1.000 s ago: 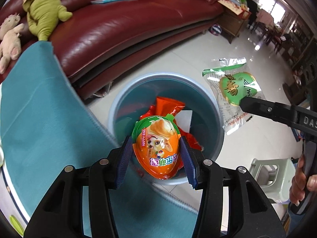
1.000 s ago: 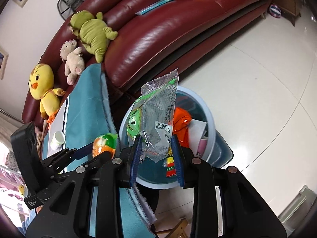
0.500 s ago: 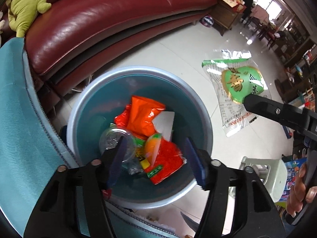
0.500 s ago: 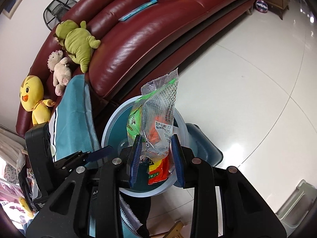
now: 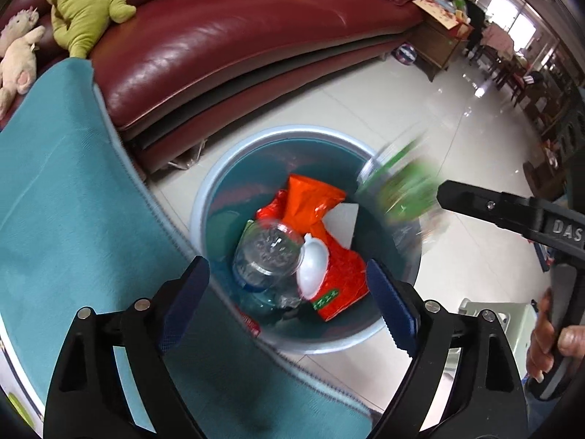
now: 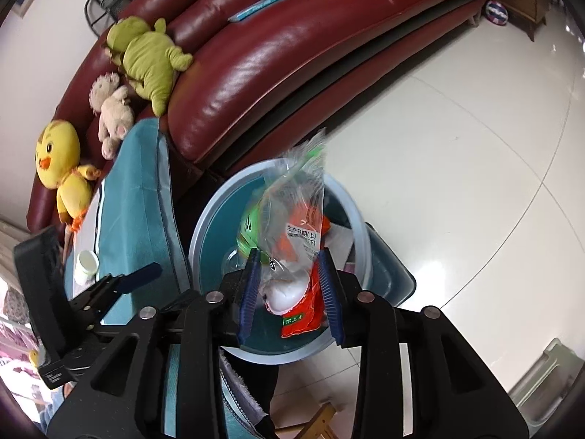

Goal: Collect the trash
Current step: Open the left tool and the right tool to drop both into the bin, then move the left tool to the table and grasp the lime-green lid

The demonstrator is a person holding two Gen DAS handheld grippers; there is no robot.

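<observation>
The left gripper, fingers spread and empty, hung over the trash bin. The right gripper, fingers parted, framed a blurred clear-green wrapper above the bin's rim.

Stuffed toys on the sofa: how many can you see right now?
3, all at the sofa's far end in the right wrist view: green plush highest, cream plush just below it, yellow chick lowest. More may sit beyond the frame edge.
</observation>
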